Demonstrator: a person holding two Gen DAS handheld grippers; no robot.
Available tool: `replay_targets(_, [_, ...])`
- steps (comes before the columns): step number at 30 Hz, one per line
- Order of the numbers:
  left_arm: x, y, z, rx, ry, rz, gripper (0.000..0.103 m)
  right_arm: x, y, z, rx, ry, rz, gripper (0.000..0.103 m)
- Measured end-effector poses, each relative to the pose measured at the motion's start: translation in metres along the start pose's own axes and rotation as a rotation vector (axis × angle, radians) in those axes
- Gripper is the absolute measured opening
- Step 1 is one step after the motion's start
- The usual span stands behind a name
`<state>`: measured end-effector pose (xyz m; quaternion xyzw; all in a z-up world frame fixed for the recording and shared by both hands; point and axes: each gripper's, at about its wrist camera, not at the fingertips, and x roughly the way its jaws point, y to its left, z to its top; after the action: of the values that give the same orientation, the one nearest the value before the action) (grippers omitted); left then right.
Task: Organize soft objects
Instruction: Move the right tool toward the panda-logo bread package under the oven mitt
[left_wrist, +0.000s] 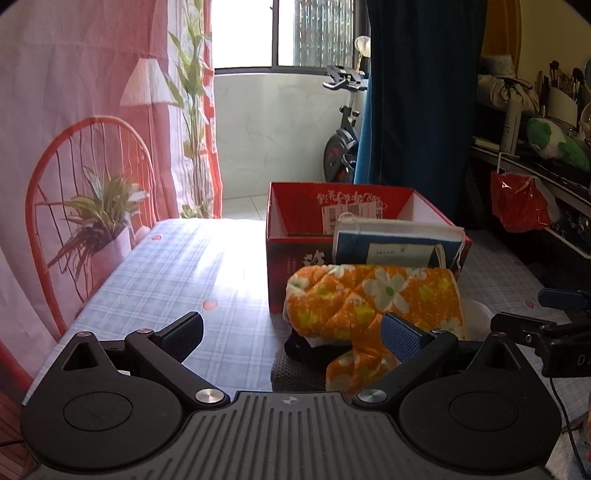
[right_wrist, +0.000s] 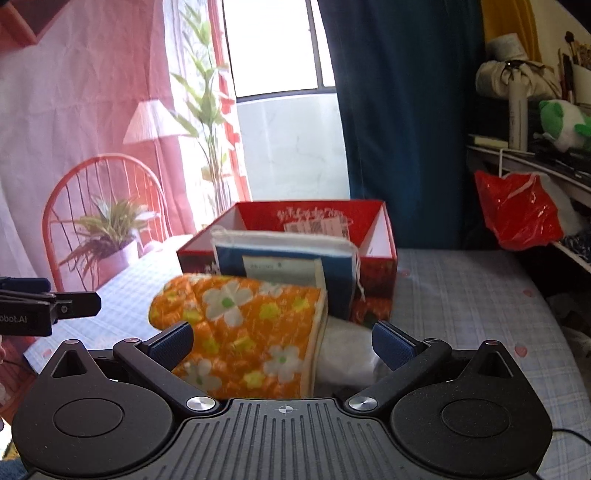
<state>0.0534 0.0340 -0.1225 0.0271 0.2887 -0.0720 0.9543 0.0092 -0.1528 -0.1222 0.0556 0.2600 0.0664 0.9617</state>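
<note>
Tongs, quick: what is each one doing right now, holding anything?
Left tongs: open, holding nothing; orange floral mitt lies just ahead.
Right tongs: open, spread around the mitt, not gripping it.

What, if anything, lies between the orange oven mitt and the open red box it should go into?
A blue-and-white fabric pouch leans against the red box's near wall, right behind the orange oven mitt. The way over it looks free.
</note>
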Motion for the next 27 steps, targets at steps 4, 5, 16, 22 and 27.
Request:
replay_targets(4, [0.019, 0.000, -0.018, 0.017, 0.063, -0.017, 0.103, 0.016, 0.004, -0.022, -0.004, 0.082, 0.002, 0.103])
replay_targets(5, [0.022, -0.001, -0.022, 0.025, 0.078, -0.017, 0.103, 0.019, 0.003, -0.026, 0.001, 0.105, 0.015, 0.102])
replay_targets(16, [0.048, -0.002, -0.048, 0.030, 0.210, -0.065, 0.100, 0.045, 0.006, -0.054, -0.048, 0.309, 0.027, 0.079])
replay_targets(22, [0.058, -0.002, -0.055, -0.012, 0.247, -0.157, 0.083, 0.046, 0.012, -0.062, -0.064, 0.344, 0.095, 0.069])
replay_targets(27, [0.066, -0.004, -0.060, -0.039, 0.282, -0.232, 0.067, 0.047, 0.020, -0.062, -0.105, 0.348, 0.164, 0.064])
